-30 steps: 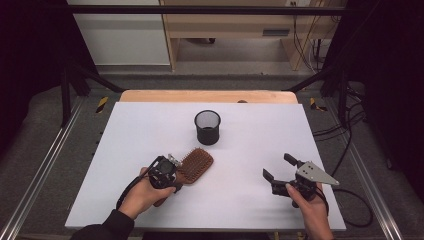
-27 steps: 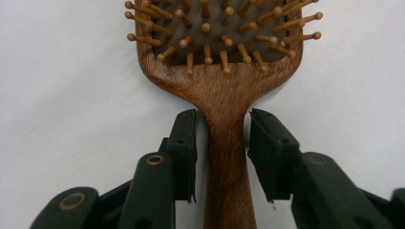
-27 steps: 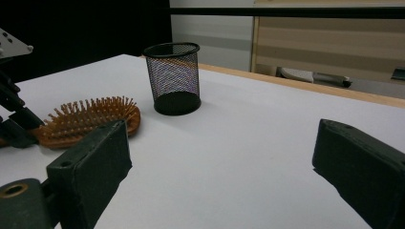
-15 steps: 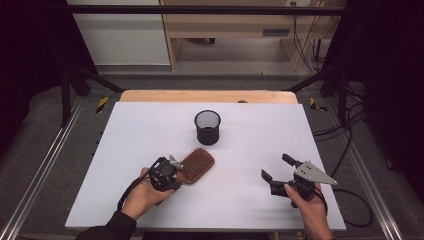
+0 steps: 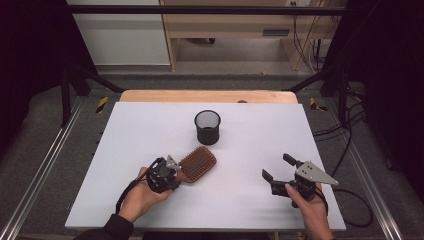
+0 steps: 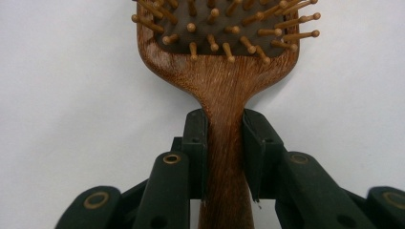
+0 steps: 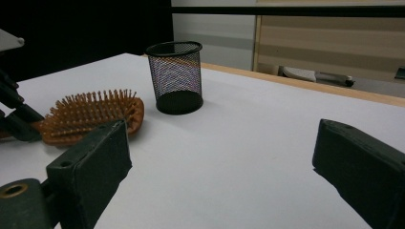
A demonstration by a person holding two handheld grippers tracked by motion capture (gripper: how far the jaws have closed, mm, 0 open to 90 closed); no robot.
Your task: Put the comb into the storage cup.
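Note:
A wooden paddle hairbrush [image 5: 197,164] lies bristles up on the white table [image 5: 150,125], left of centre. My left gripper [image 5: 176,172] sits at its handle end. In the left gripper view its jaws have just been closing, and both pads now press the sides of the brush's handle [image 6: 224,157], so the left gripper [image 6: 224,124] is shut on it. My right gripper [image 5: 278,167] rests low at the front right with its jaws wide apart. In the right gripper view, nothing is between the jaws of the right gripper [image 7: 224,148], and the hairbrush [image 7: 90,114] lies off to the left.
A black mesh pen cup [image 5: 207,127] stands upright behind the brush near the table's middle, and the cup [image 7: 175,76] looks empty. A wooden strip [image 5: 210,96] runs along the table's far edge. Cables trail off the right side.
The left gripper's jaws have drawn in onto the brush's handle. Both hands and the brush have kept their places.

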